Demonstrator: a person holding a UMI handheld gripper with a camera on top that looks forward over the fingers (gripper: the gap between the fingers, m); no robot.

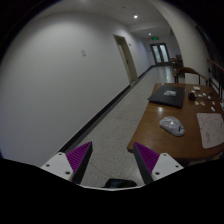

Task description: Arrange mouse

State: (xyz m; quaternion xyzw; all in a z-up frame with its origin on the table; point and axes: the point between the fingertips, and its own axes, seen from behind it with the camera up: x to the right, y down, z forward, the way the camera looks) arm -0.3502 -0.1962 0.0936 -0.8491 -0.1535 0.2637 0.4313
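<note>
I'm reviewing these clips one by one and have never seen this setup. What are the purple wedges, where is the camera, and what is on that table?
This is a hand-held claw, not a robot arm. The single picture comes from a wide-angle camera riding on it and looking forward, so its two fingers with their purple pads show at the bottom. They stand apart and hold nothing. Beyond them and to the right is a wooden table in a corridor. On it lie a pale computer mouse, a white sheet beside it, and a dark flat item farther back. The claw is not yet at the mouse.
</note>
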